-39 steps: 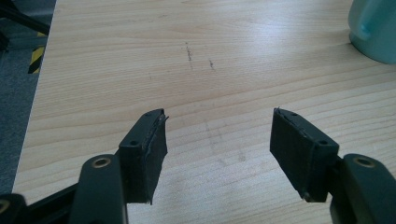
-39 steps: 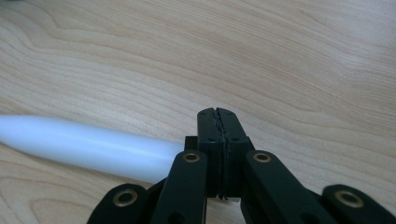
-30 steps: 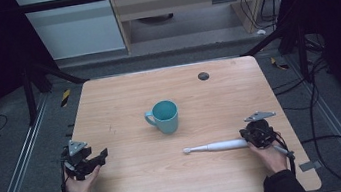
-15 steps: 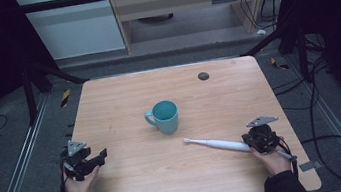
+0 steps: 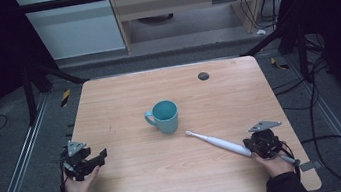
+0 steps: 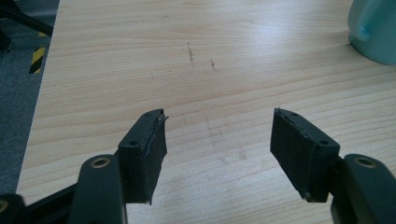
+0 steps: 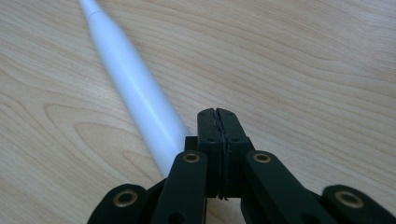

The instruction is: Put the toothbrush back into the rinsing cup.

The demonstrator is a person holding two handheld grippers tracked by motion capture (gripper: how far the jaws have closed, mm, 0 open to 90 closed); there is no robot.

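A teal mug (image 5: 165,117) stands near the middle of the wooden table (image 5: 123,97), its handle to the left. A white electric toothbrush (image 5: 218,142) lies flat to the mug's right, head pointing up-left toward the mug. My right gripper (image 5: 253,148) sits at the toothbrush's handle end. In the right gripper view its jaws (image 7: 218,114) are shut pad against pad, and the toothbrush (image 7: 135,88) lies beside them on the left, touching the jaw's side, not between the pads. My left gripper (image 5: 101,157) rests at the table's left edge, open and empty (image 6: 219,149), with the mug (image 6: 373,28) far off.
A small black round spot (image 5: 203,76) marks the table's far side. Dark frame posts and cables stand around the table, with grey floor past its edges.
The toothbrush has swung from lying level to slanting, its head now nearer the mug. The right gripper has shifted slightly toward the near right. The left gripper has not moved.
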